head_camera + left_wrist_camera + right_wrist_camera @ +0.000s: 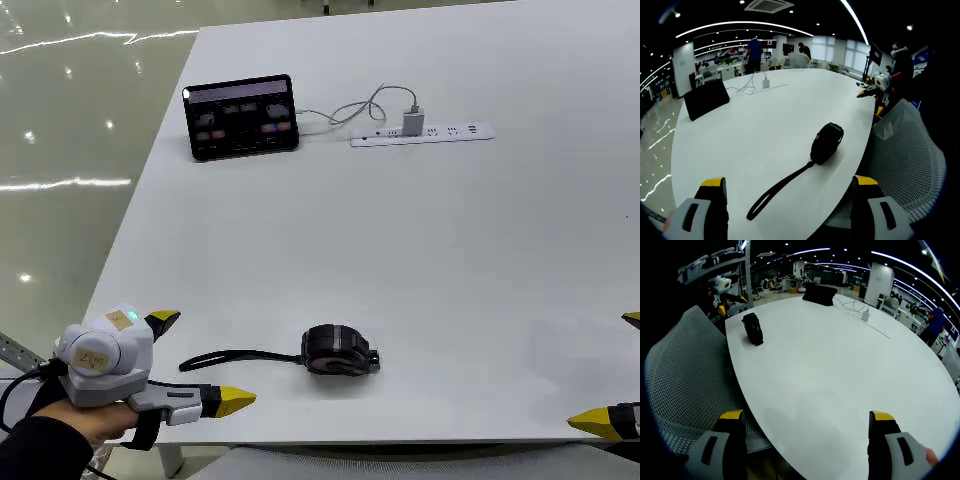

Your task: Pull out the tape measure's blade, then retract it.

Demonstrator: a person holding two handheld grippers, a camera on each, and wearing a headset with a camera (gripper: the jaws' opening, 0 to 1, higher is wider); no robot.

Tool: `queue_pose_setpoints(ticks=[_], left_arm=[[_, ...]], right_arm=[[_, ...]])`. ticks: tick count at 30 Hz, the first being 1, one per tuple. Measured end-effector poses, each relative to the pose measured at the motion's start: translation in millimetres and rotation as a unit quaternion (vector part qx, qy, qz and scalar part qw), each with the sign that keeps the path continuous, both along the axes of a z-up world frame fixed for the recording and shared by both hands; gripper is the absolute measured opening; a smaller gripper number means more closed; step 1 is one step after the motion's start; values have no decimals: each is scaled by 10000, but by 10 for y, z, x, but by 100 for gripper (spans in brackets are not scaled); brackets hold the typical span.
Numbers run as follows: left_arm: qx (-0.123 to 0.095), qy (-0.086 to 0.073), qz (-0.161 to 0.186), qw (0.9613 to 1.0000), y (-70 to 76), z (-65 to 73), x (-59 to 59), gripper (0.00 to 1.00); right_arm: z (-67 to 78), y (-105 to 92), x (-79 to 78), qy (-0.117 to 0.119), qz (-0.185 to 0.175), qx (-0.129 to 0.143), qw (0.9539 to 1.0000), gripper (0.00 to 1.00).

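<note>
Closest in the head view is the left gripper [200, 360], low on the left, held by a hand [88, 425] in a dark sleeve. Its two yellow tips stand wide apart and hold nothing. They reach over the near edge of the white table [400, 250]. Just to their right lies the black tape measure [338, 350], on the table near that edge. Its strap [235, 357] runs out to the left, toward the left gripper, but they do not touch. The right gripper [610, 372] peeks in at the low right corner, well apart from the tape measure. Its tips are wide too, with nothing between them. Far back on the table stand a dark tablet [240, 116] and a white power strip [422, 132] with a charger [413, 122] plugged in. A cord [345, 112] runs from the charger toward the tablet.

Next, in the left gripper view, the left gripper [790, 182] has its jaws wide open at the bottom. The end of the strap [782, 185] lies on the table between them. The tape measure [827, 142] sits a little farther on, near the table edge, beside a grey mesh chair [905, 150]. The right gripper [875, 86] shows far off on the right.

Last, in the right gripper view, the right gripper [807, 415] has its jaws wide open over bare table. The tape measure [753, 328] lies far off at the upper left, near the edge. The left gripper [722, 287] is beyond it.
</note>
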State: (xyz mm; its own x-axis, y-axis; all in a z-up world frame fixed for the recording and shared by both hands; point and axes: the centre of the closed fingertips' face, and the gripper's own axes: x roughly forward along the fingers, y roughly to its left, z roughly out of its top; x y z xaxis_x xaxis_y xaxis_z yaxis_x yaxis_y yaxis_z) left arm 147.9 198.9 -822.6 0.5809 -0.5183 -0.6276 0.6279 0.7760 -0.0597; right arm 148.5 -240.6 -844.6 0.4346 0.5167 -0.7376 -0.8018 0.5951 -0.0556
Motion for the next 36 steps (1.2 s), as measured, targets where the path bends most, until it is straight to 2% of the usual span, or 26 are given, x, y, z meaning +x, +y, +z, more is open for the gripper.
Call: queue_pose_setpoints(ticks=[4, 11, 13, 17, 20, 23, 24, 26, 28, 29, 31, 33, 34, 35, 36], left_arm=[[-39, -21, 48, 10000, -7, 13, 18, 100], [-123, 17, -17, 9999, -20, 4, -1, 100], [-27, 21, -49, 10000, -12, -13, -5, 100], [-38, 36, -175, 9998, -71, 2, -18, 100], [52, 122, -204, 9997, -85, -5, 17, 100], [46, 88, -418, 9991, -176, 39, 45, 100], [50, 109, -578, 9983, -243, 62, 47, 100], [110, 12, -823, 9965, -344, 97, 95, 100], [147, 53, -1086, 9940, -442, 101, 101, 100], [185, 90, -1292, 9914, -519, 101, 102, 100], [381, -17, -1589, 9866, -621, 112, 135, 99], [418, 159, -1780, 9830, -695, 81, 105, 98], [477, 96, -1865, 9812, -748, 83, 141, 98], [527, 118, -1942, 9795, -779, 71, 146, 98], [584, 189, -2098, 9758, -830, 43, 135, 98]], right_arm=[[47, -4, 44, -44, -47, 27, 10000, 98], [25, 5, 32, 6, -13, 36, 10000, 97], [22, 0, 35, 5, -15, 29, 10000, 96], [35, 25, 54, -8, 1, 55, 10000, 99], [47, 84, 68, 45, 34, 129, 9999, 98], [94, 238, 73, 0, 285, 298, 9991, 100], [109, 287, 99, -66, 354, 294, 9989, 100], [103, 426, 87, 67, 611, 389, 9974, 100], [127, 507, 159, -88, 698, 362, 9969, 100], [142, 594, 182, -95, 794, 399, 9960, 100], [193, 773, 203, -86, 993, 526, 9936, 99], [223, 902, 219, -143, 1166, 538, 9916, 96], [229, 992, 236, -155, 1246, 524, 9907, 97], [228, 1055, 245, -150, 1303, 533, 9899, 98], [225, 1149, 251, -141, 1405, 534, 9885, 99]])
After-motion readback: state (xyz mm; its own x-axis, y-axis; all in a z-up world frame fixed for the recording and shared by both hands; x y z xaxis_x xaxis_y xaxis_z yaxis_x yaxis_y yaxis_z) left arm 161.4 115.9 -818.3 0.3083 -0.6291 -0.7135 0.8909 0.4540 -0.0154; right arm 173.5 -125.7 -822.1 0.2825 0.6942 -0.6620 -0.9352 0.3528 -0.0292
